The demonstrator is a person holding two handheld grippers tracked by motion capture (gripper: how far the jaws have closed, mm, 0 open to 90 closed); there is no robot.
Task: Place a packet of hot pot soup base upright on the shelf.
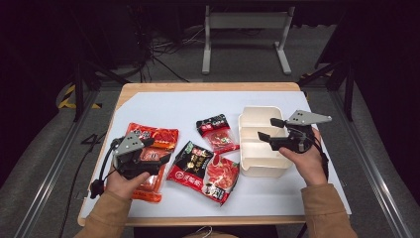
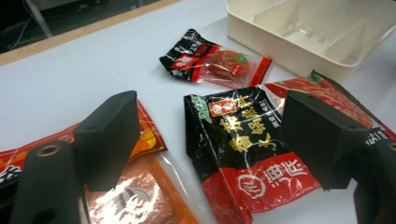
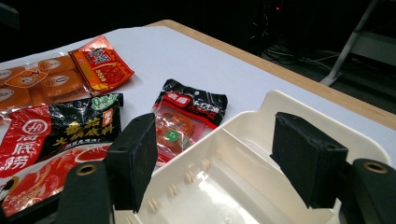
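Orange packet: glossy, orange and red, near the table's left front edge, under the left gripper.
Left gripper: jaws spread, nothing between them.
Right gripper: jaws wide apart, hovering over the tray.
Tray: cream, divided, empty, by the right edge.
Black-red packet: just right of the orange one.
Small packet: beside the tray's left wall.

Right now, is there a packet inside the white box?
No. In the high view the white box has bare compartments, and all three packets lie on the table beside it.
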